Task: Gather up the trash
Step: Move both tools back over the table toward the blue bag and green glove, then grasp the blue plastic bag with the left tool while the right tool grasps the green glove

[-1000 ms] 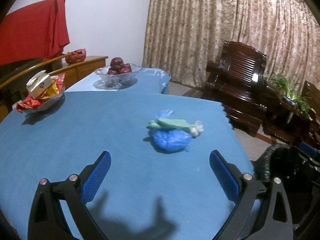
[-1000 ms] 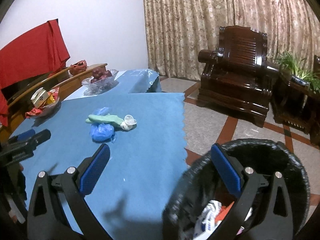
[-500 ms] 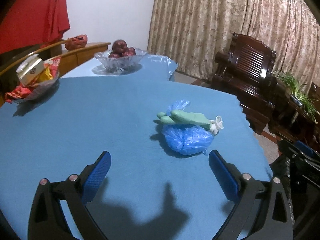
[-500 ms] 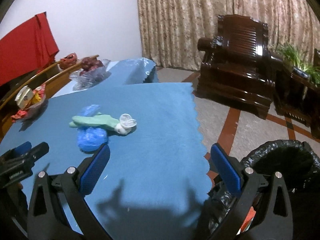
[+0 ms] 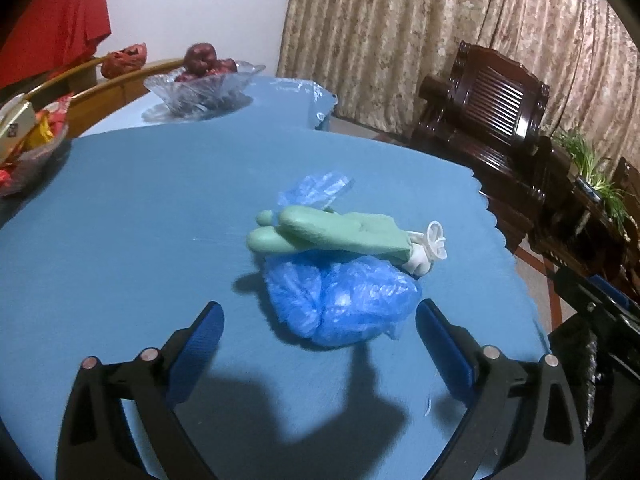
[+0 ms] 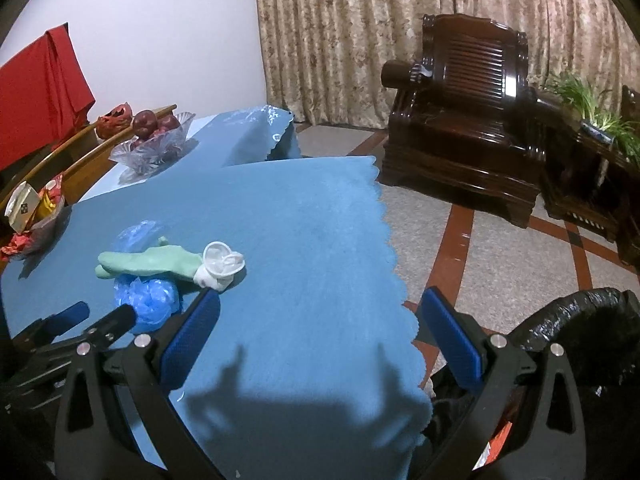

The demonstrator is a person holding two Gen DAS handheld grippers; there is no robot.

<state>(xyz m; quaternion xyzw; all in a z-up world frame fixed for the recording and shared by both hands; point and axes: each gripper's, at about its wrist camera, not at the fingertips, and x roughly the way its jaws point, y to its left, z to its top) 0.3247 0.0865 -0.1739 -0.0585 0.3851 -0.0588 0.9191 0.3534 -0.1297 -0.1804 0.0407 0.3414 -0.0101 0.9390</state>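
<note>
Blue cloth covers the worktop (image 5: 140, 208), and a small heap of trash lies at the centre of the left wrist frame; a crumpled blue plastic bag (image 5: 344, 300) sits lowest, a pale green glove (image 5: 332, 232) lies across its far side, touching it, with its white rolled cuff (image 5: 430, 246) pointing to the right of the frame; a thinner scrap of clear blue film (image 5: 316, 190) shows just beyond the glove. The left gripper (image 5: 320, 336) hovers low over the cloth with its jaws spread wide and holding nothing; the blue bag lies just ahead of the gap between the blue pads, not touched by either.

In the right wrist frame the same heap sits at centre left, the green glove (image 6: 148, 262) above the blue bag (image 6: 144, 300); the right gripper (image 6: 320, 328) also has its jaws wide apart and empty, over the scalloped edge of the cloth (image 6: 392, 264). A bin lined with a black bag (image 6: 580, 320) stands on the floor at the lower right of that frame, beside the worktop's edge, with some waste visible inside.

At the upper left, a glass bowl of dark red fruit (image 5: 204, 84) stands on the far part of the worktop; a second dish with packets (image 5: 28, 148) sits at the left edge; a dark wooden armchair (image 6: 468, 128) stands against the patterned curtain (image 6: 360, 32).
</note>
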